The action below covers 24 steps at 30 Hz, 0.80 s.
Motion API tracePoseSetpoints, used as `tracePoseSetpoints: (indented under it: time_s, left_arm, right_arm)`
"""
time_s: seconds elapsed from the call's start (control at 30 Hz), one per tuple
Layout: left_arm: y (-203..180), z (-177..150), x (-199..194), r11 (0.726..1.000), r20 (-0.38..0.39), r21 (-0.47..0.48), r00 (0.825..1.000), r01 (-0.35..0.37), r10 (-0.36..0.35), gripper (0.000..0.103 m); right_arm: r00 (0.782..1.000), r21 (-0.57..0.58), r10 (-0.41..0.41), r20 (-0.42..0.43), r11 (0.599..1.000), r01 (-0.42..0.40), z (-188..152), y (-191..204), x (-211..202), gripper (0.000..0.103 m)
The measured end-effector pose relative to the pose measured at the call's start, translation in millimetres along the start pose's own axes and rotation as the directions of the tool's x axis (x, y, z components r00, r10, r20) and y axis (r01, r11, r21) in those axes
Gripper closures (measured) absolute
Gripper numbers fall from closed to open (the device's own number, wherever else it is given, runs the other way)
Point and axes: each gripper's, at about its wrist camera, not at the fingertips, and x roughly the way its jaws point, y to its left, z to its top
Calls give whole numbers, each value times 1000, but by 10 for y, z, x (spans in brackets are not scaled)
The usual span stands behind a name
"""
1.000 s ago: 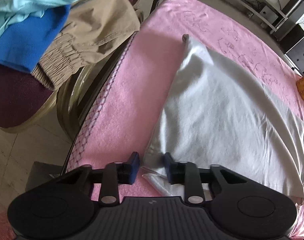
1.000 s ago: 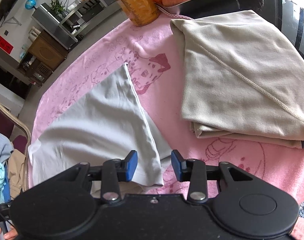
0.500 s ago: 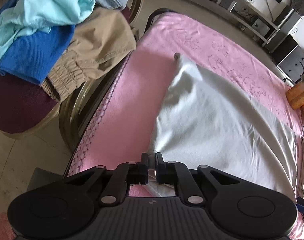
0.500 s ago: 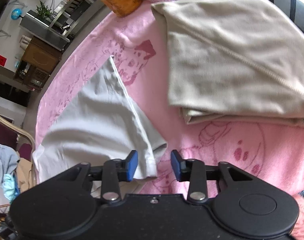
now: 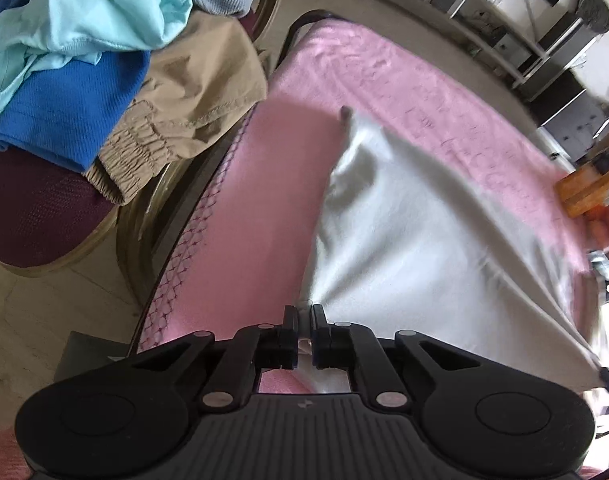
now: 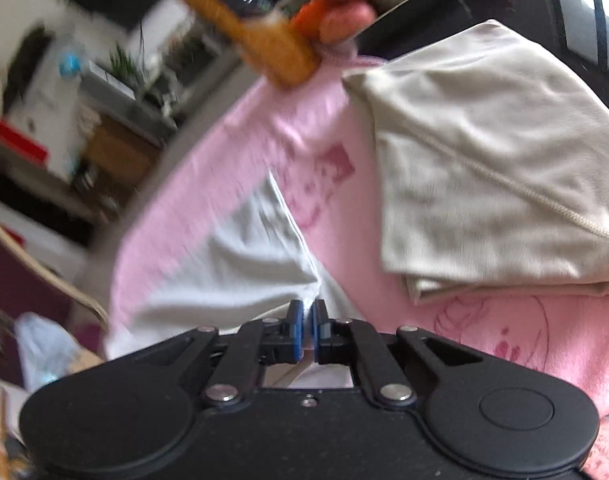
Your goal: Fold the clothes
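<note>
White garment [image 5: 416, 240] on pink cloth [image 5: 264, 184]; left tool [image 5: 303, 316], right tool [image 6: 306, 312] both pinching its edge.

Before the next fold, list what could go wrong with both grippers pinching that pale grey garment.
1. The left gripper and right gripper each pinch only the very edge of the thin pale grey garment; it may slip free.
2. Swinging it across could drag it onto the folded beige garment and disturb it.
3. The orange bottle stands close behind; a wide sweep might knock it.
</note>
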Motion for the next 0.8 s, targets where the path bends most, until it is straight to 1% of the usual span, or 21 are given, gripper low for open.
tracePoseSetpoints:
  time_s: [0.03, 0.1, 0.13, 0.2, 0.27, 0.33, 0.4, 0.43, 0.5, 0.53, 0.57, 0.6, 0.63, 0.67, 0.7, 0.73, 0.8]
  left_arm:
    - [20, 21, -45, 1000, 1, -14, 1000, 27, -27, 98]
    - [25, 26, -102, 999, 6, -19, 999, 42, -42, 99]
    - [23, 25, -127, 999, 7, -18, 999, 44, -44, 99]
    - [-44, -22, -123, 999, 4, 37, 999, -36, 35, 99]
    - [-92, -81, -62, 991, -8, 85, 995, -101, 102, 99]
    - [-137, -131, 32, 979, -30, 129, 986, -157, 162, 99]
    - [-197, -188, 156, 963, -49, 169, 974, -208, 219, 98]
    - [-251, -220, 217, 949, -48, 204, 965, -243, 257, 98]
    - [-336, -264, 278, 921, -33, 255, 950, -293, 311, 96]
    - [-340, -257, 250, 921, -19, 257, 951, -294, 309, 92]
    - [-345, -250, 222, 920, -6, 259, 952, -295, 307, 88]
    - [-349, -243, 194, 919, 8, 261, 952, -296, 305, 87]
    - [-351, -234, 161, 919, 22, 262, 954, -295, 300, 87]
    - [-338, -207, 87, 927, 46, 249, 959, -281, 279, 86]
    - [-332, -171, 0, 935, 78, 236, 965, -264, 252, 86]
    - [-335, -120, -74, 942, 106, 227, 968, -247, 228, 86]
    - [-345, -14, -217, 954, 162, 211, 970, -214, 182, 86]
  right_arm:
    - [1000, 12, 16, 8, 1000, -16, 24, -19, -31, 98]
    - [999, 33, 42, 24, 999, -43, 66, -53, -88, 98]
    - [999, 30, 41, 25, 999, -42, 73, -58, -101, 98]
    - [1000, 6, 9, 12, 1000, -9, 64, -31, -78, 98]
    - [998, -46, -57, -24, 997, 56, 36, 28, -6, 98]
    - [990, -118, -137, -46, 984, 131, -14, 94, 70, 98]
    - [973, -215, -225, -58, 954, 208, -78, 189, 171, 98]
    - [960, -274, -276, -55, 929, 251, -119, 249, 238, 98]
    - [934, -379, -353, -45, 871, 311, -217, 360, 374, 98]
    - [923, -423, -383, -44, 844, 330, -264, 409, 436, 97]
    - [915, -453, -400, -47, 825, 337, -302, 442, 479, 97]
    - [912, -470, -408, -39, 813, 343, -324, 465, 495, 96]
    - [914, -476, -405, -27, 809, 344, -324, 476, 484, 92]
    - [921, -467, -390, -18, 817, 337, -309, 479, 452, 86]
    - [935, -436, -356, -12, 843, 315, -267, 466, 384, 83]
    - [949, -397, -315, -13, 872, 284, -217, 454, 316, 83]
    - [977, -296, -211, -32, 936, 192, -86, 429, 181, 83]
